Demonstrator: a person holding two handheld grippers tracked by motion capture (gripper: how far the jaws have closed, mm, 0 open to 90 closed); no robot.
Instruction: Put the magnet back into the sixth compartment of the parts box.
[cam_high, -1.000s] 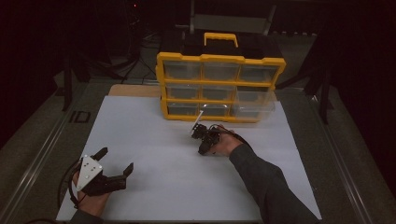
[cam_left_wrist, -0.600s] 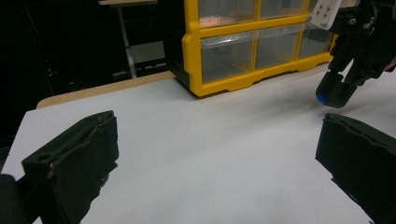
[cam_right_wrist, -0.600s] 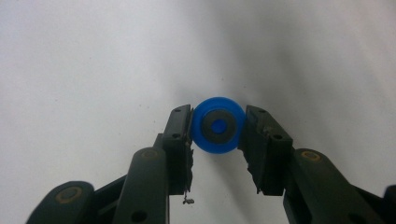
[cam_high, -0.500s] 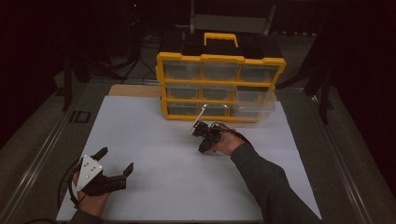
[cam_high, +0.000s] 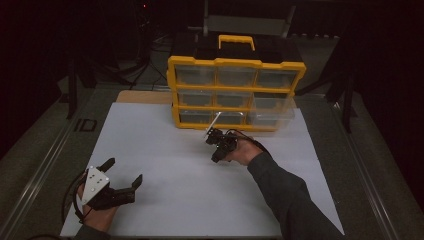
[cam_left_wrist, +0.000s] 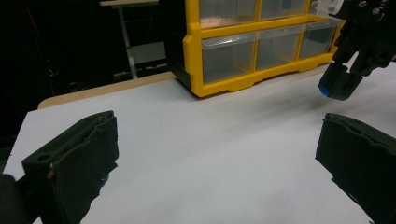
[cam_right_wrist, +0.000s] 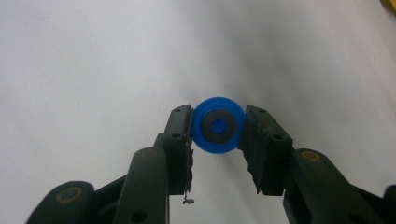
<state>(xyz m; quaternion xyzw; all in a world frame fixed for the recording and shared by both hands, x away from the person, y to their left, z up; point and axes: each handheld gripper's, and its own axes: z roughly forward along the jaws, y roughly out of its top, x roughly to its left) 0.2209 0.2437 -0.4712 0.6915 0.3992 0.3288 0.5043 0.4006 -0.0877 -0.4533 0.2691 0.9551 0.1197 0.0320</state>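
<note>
With my right claw (cam_right_wrist: 218, 128) clamped on the small blue round plastic cap (cam_right_wrist: 218, 131), it hangs above the white surface (cam_high: 165, 150), near the yellow drawer organiser (cam_high: 235, 95); left claw (cam_high: 122, 175) rests released.

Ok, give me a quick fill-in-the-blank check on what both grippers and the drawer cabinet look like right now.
1. The right gripper is shut on a small round part whose colour is ____.
2. The left gripper rests on the white table with its jaws ____.
3. The drawer cabinet has a frame coloured ____.
4. The carry handle sits on the cabinet's ____.

Missing words: blue; open; yellow; top
</note>
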